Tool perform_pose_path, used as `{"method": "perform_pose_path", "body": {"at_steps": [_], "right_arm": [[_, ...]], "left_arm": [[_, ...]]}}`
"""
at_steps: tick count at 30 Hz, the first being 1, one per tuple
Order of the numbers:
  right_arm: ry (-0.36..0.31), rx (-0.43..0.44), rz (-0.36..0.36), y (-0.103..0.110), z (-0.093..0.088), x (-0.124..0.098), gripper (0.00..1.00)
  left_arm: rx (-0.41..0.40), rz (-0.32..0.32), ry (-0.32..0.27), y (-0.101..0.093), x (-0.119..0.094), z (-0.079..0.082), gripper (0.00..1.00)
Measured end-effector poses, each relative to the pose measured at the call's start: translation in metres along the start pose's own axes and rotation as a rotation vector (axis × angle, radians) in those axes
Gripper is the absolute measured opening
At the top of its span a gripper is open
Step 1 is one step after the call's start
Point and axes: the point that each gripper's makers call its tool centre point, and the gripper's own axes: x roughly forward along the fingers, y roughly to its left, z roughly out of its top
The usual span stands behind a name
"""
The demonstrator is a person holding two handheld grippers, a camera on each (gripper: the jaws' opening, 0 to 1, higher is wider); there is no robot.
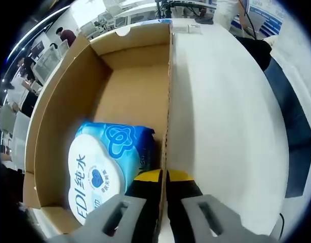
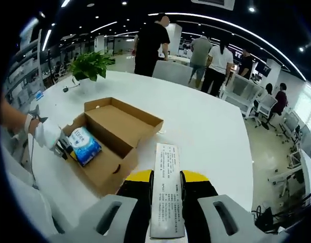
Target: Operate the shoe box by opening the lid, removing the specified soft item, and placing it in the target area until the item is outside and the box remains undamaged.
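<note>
A wide white tabletop (image 2: pixel 206 126) is carrying everything here, in a big open office with strip lights glowing overhead. People (image 2: pixel 150 43) are standing at the far edge, and a green plant (image 2: pixel 89 65) is sitting on the tabletop well beyond the box.

The box (image 2: pixel 117 131) is brown cardboard and it is lying open, lid folded out flat beside the tray, walls looking sound. Inside, at one end of the tray, a soft blue-and-white pack (image 1: pixel 102 164) is resting, printed with a heart-like emblem; the letters "EDI" and Chinese characters are showing on its white face.

The left gripper (image 1: pixel 163 195) is clamping down narrow on the box's side wall (image 1: pixel 168 101), one yellow-tipped jaw inside next to the pack, the other outside over the tabletop. From the right gripper view, a gloved hand (image 2: pixel 44 134) is holding that gripper at the pack end of the box.

The right gripper (image 2: pixel 165 195) is hovering away from the box, jaws pinching a long white label (image 2: pixel 165 192) with print too small to read.
</note>
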Motion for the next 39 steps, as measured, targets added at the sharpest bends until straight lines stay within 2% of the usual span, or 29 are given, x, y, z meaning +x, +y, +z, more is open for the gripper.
{"method": "perform_pose_path", "body": {"at_steps": [4,12,22,29,32,39], "right_arm": [[0.001,0.023,-0.036,-0.02,-0.009,-0.006,0.19],[0.016,0.055,-0.072,-0.039,-0.028,-0.012,0.19],[0.045,0.137,-0.137,-0.069,-0.067,-0.02,0.19],[0.072,0.171,-0.159,-0.076,-0.092,-0.02,0.19],[0.092,0.196,-0.164,-0.076,-0.108,-0.016,0.19],[0.121,0.232,-0.16,-0.07,-0.133,-0.012,0.19]], "left_arm": [[0.002,0.001,0.012,0.001,-0.001,0.001,0.02],[0.005,-0.006,0.01,0.002,-0.001,0.002,0.02],[0.003,-0.002,0.022,0.003,-0.002,0.003,0.02],[0.007,-0.003,0.02,0.003,-0.002,0.003,0.02],[0.008,-0.004,0.02,0.004,-0.002,0.003,0.02],[0.004,-0.002,0.021,0.003,-0.003,0.004,0.02]]}}
